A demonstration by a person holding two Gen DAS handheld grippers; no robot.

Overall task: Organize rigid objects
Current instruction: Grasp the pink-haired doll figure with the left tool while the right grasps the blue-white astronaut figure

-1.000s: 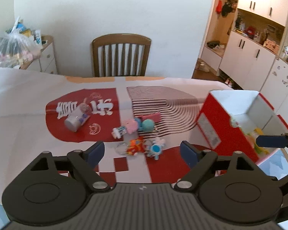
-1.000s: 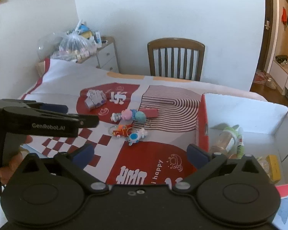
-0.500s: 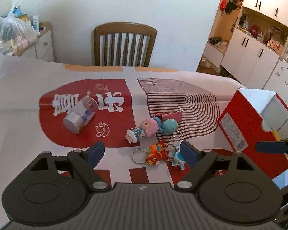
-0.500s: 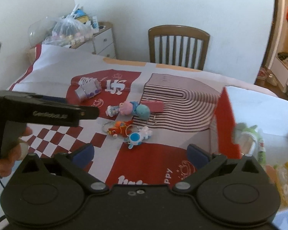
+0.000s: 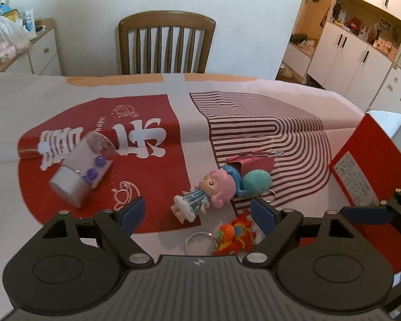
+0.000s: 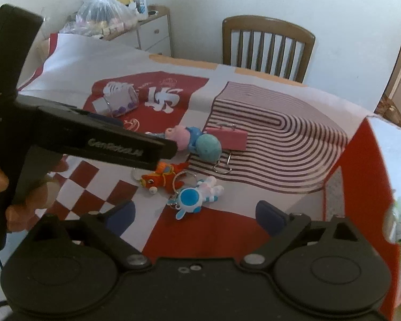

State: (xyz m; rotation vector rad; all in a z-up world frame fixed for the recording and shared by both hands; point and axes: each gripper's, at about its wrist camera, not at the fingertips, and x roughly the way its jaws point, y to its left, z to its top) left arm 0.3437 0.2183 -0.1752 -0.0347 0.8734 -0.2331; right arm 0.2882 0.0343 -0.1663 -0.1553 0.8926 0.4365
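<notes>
Small toys lie in a cluster on the red-and-white tablecloth. A pink-haired doll lies just beyond my left gripper, which is open and holds nothing. Beside the doll are a teal ball keychain, a pink binder clip and an orange figure keychain. My right gripper hangs just short of a blue-and-white figure keychain; its jaws are closing with nothing between them. A clear-fronted white package lies to the left. The red-and-white box stands at the right.
A wooden chair stands behind the table. A person's hand holds the left gripper's handle in the right wrist view. A white cabinet with a plastic bag is at the far left, white cupboards at the far right.
Both grippers have come down and forward toward the toy cluster, so the toys look larger and nearer. The box has slid toward the right edge of both views.
</notes>
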